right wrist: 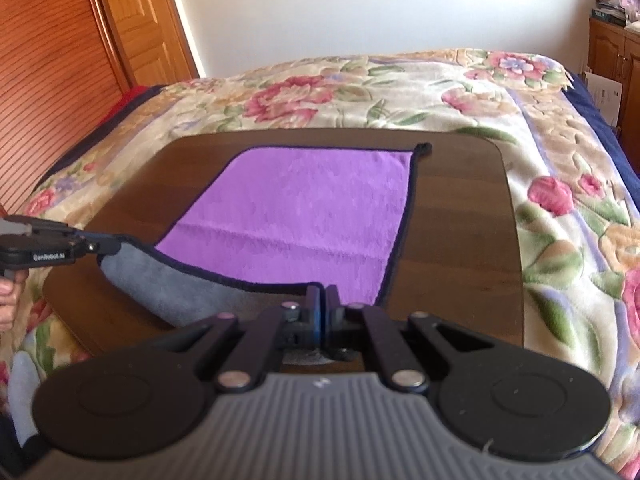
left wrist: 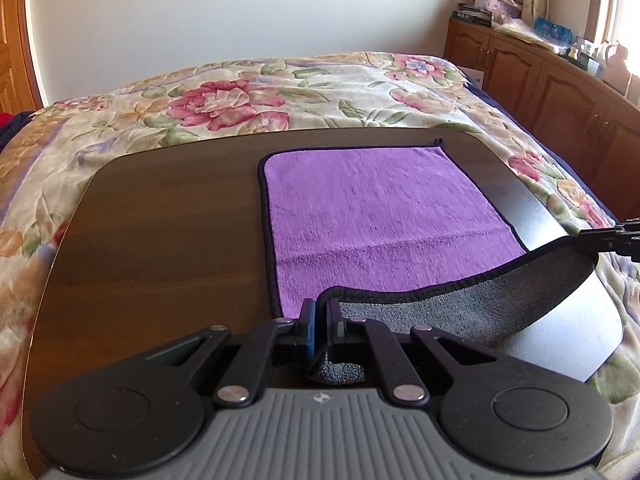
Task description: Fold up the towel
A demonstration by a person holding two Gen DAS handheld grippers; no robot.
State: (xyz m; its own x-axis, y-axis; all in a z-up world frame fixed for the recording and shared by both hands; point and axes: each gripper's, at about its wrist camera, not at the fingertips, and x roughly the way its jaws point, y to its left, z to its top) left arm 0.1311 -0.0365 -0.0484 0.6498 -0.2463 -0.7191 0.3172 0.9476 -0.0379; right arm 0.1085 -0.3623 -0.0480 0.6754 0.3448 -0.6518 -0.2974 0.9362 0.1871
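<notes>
A purple towel with a grey underside and dark trim lies on a dark wooden board. Its near edge is lifted off the board, showing the grey side. My left gripper is shut on the towel's near left corner. My right gripper is shut on the near right corner of the towel. The right gripper also shows at the right edge of the left wrist view, and the left gripper at the left edge of the right wrist view. The far edge lies flat.
The board rests on a bed with a floral blanket. Wooden cabinets with clutter on top stand at the right. A wooden door is at the left. A hand holds the left gripper.
</notes>
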